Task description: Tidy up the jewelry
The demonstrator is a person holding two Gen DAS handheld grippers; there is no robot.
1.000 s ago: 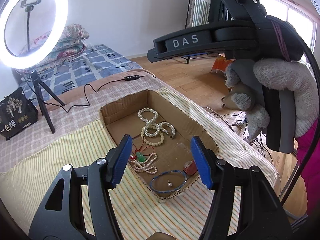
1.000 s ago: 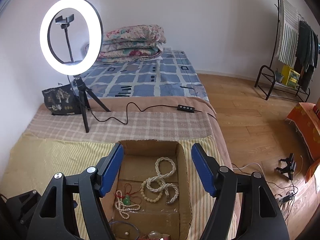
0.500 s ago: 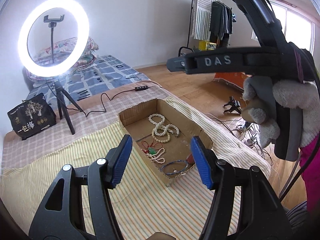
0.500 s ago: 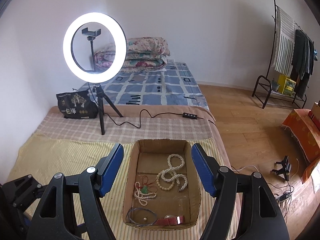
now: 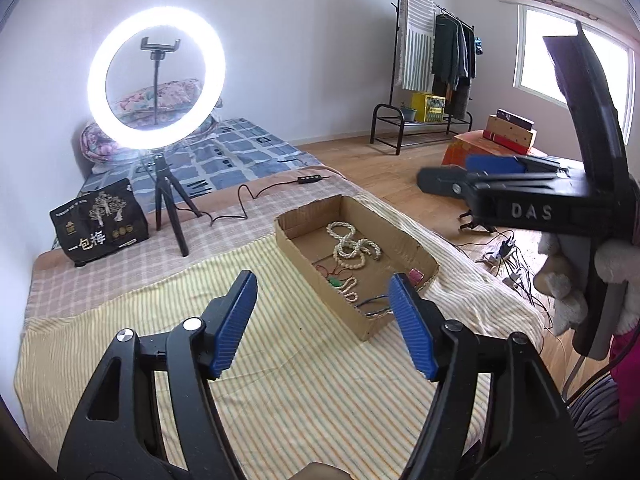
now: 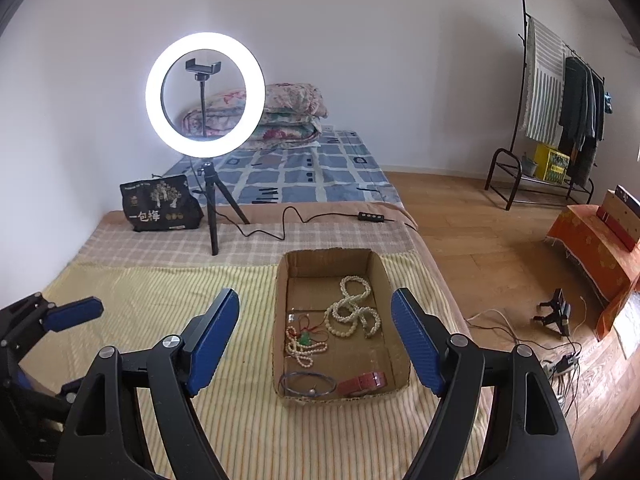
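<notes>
Lying beyond both fingers (image 6: pixel 416 344): jewelry (image 6: pixel 352 312)

Each gripper has 2 black plastic arms with silver screws and ribbed blue pads (image 5: pixel 236 320). At the frame's right, the right gripper (image 5: pixel 472 176) bears white "DAS" lettering (image 5: pixel 531 212). A fuzzy off-white glove (image 5: pixel 618 264) and magenta sleeve (image 5: pixel 628 364) show lower right.

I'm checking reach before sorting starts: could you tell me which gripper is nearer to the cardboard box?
Right, by a narrow margin. The right gripper hangs in front of the cardboard box, framing it; the left gripper hangs farther left.
</notes>
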